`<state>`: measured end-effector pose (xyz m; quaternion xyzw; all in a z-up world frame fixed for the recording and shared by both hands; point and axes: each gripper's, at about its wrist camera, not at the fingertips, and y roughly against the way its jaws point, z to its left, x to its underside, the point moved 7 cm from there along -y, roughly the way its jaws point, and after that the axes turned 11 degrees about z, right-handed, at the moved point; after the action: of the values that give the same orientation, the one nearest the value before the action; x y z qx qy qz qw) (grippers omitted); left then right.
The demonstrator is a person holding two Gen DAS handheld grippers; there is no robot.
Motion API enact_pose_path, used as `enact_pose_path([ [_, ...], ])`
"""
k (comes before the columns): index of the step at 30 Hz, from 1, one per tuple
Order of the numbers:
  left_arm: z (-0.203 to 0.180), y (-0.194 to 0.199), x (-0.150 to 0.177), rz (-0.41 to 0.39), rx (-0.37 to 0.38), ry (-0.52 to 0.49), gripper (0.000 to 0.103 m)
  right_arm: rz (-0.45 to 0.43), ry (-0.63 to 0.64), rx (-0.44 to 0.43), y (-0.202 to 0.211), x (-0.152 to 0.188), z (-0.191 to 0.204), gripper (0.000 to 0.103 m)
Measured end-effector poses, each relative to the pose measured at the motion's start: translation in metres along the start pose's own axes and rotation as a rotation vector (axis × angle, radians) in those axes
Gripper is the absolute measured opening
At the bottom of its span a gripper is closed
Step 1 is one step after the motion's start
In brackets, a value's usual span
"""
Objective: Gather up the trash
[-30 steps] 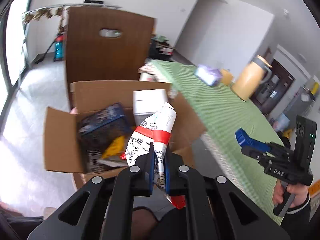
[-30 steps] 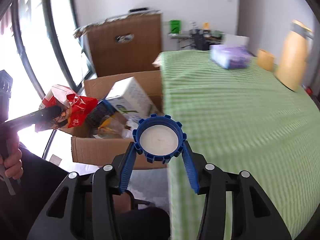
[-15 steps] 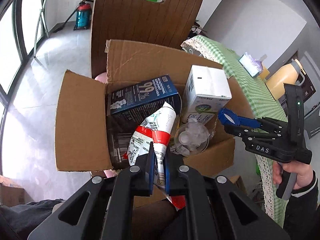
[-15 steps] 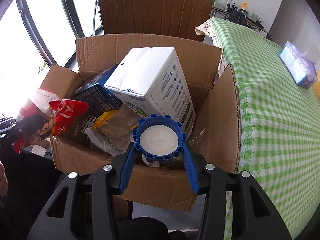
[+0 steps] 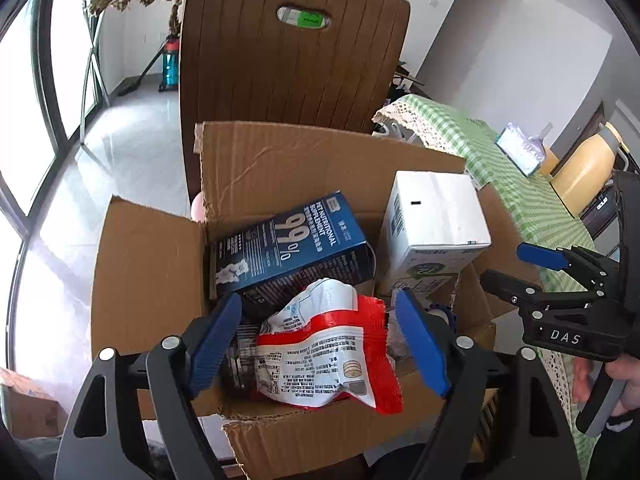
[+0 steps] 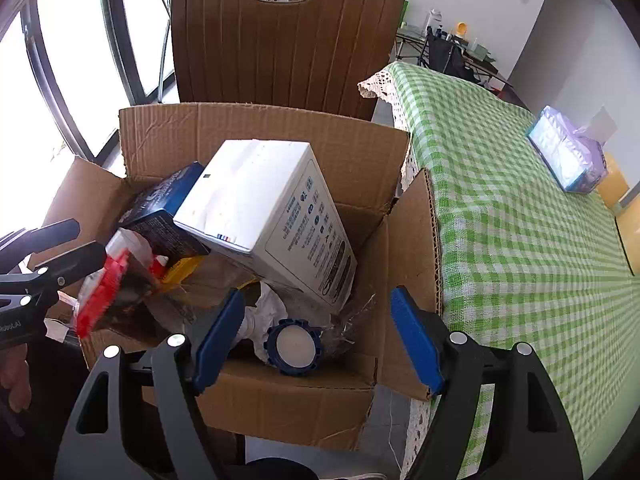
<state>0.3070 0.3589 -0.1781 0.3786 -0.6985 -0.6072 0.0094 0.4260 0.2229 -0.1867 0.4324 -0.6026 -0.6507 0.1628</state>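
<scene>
Over the cardboard box (image 5: pixel 152 280) beside the bench (image 6: pixel 520 240), left gripper (image 5: pixel 320 340) opening, red-and-white wrapper (image 5: pixel 328 352) loose between its spread jaws, right gripper (image 6: pixel 316 336) opening, blue-rimmed lid (image 6: pixel 294 346) lying in the box below it, neither gripping anything.

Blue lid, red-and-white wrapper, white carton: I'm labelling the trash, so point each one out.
blue lid (image 6: pixel 294 346), right wrist view, on its white centre.
red-and-white wrapper (image 5: pixel 320 354), left wrist view, on its printed white panel.
white carton (image 6: pixel 256 208), right wrist view, on its broad top face.
</scene>
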Motion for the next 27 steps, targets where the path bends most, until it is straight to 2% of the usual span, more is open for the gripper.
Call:
enact_pose_path([
  [3,-0.007,0.020,-0.006,-0.063,-0.025,-0.026,0.085,-0.034,-0.014,-0.015,0.017,-0.001,-0.002,0.072],
  [7,-0.020,0.053,-0.015,-0.142,-0.039,-0.057,0.087,-0.100,-0.045,-0.016,0.048,-0.003,-0.010,0.072],
  [10,-0.035,0.086,-0.021,-0.239,-0.057,-0.092,0.090,-0.172,-0.078,-0.017,0.080,-0.001,-0.020,0.072],
  [14,-0.063,0.136,-0.029,-0.393,-0.099,-0.140,0.092,-0.311,-0.118,0.006,0.131,0.007,-0.038,0.072],
  [15,-0.072,0.149,-0.030,-0.431,-0.100,-0.149,0.093,-0.341,-0.126,0.015,0.142,0.010,-0.042,0.075],
  [21,-0.127,0.213,-0.029,-0.624,-0.061,-0.198,0.095,-0.575,-0.219,0.108,0.228,0.050,-0.079,0.084],
  [24,-0.160,0.240,-0.021,-0.699,-0.040,-0.231,0.095,-0.642,-0.259,0.161,0.258,0.076,-0.098,0.086],
  [27,-0.190,0.254,-0.011,-0.723,-0.010,-0.267,0.095,-0.670,-0.300,0.202,0.279,0.106,-0.117,0.086],
])
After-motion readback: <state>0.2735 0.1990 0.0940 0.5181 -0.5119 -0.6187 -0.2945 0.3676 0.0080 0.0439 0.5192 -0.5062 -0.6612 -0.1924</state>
